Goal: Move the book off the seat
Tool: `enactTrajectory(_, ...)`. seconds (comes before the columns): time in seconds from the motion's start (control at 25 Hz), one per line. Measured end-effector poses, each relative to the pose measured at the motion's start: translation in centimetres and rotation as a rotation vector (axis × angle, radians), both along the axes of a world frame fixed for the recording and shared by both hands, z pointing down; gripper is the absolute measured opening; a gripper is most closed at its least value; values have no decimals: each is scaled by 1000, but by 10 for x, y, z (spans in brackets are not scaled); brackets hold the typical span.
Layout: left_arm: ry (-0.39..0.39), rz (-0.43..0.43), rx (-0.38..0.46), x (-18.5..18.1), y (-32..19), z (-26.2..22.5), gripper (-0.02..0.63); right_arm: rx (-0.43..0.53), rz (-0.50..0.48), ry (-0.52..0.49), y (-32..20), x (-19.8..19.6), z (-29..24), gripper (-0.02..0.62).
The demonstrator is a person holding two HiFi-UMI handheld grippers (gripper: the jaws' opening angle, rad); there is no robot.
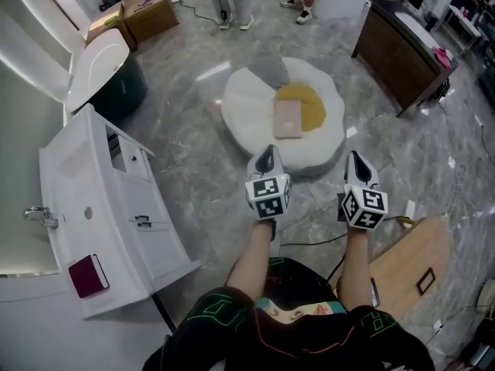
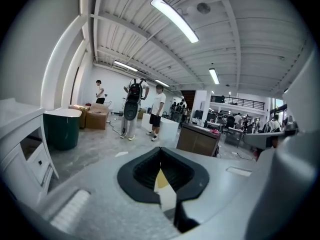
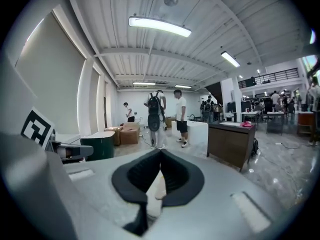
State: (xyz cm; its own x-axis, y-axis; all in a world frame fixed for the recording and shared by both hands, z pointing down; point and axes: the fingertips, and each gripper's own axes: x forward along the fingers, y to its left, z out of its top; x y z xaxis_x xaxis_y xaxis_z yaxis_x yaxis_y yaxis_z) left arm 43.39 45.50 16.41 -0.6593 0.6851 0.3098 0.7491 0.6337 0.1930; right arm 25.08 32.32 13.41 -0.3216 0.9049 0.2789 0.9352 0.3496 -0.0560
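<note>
A pale pink book (image 1: 288,119) lies flat on the yellow middle of a fried-egg-shaped white seat (image 1: 247,103) on the marble floor. Both grippers hover short of the seat's near edge, apart from the book. My left gripper (image 1: 269,153) is shut and empty, pointing at the seat's near rim. My right gripper (image 1: 356,158) is shut and empty too, a little right of the seat. In the left gripper view the shut jaws (image 2: 160,152) leave only a sliver of the seat (image 2: 162,180) showing. The right gripper view shows its jaws (image 3: 160,153) pressed together.
A white vanity cabinet (image 1: 100,215) with a dark red book (image 1: 88,275) on it stands at the left. Behind it is a dark green drum with a white top (image 1: 100,68). Cardboard boxes (image 1: 147,10), people's legs (image 1: 232,10), a brown cabinet (image 1: 398,60) and a wooden board (image 1: 410,261) surround the seat.
</note>
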Motion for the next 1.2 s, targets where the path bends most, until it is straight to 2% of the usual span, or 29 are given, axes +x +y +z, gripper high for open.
enactTrajectory(0.24,-22,-72,3,1,104,-10,11,-20,-78,-12,117,-5,-16,3)
enactTrajectory(0.4,-45,-77,-17,-7,153,-22,11,-31,-95,-33,165,-8,-26,3)
enactTrajectory(0.8,-91,28,8,-68,192,-15,11,1,-6,-53,189,-62,-27,3)
enactTrajectory(0.96,-83,58,16,-91,198,-9,11,20,-10,-53,199,-75,-20,3)
enactTrajectory(1.2,-43,66,14,-118,226,6,12,36,-51,-40,238,-96,-2,3)
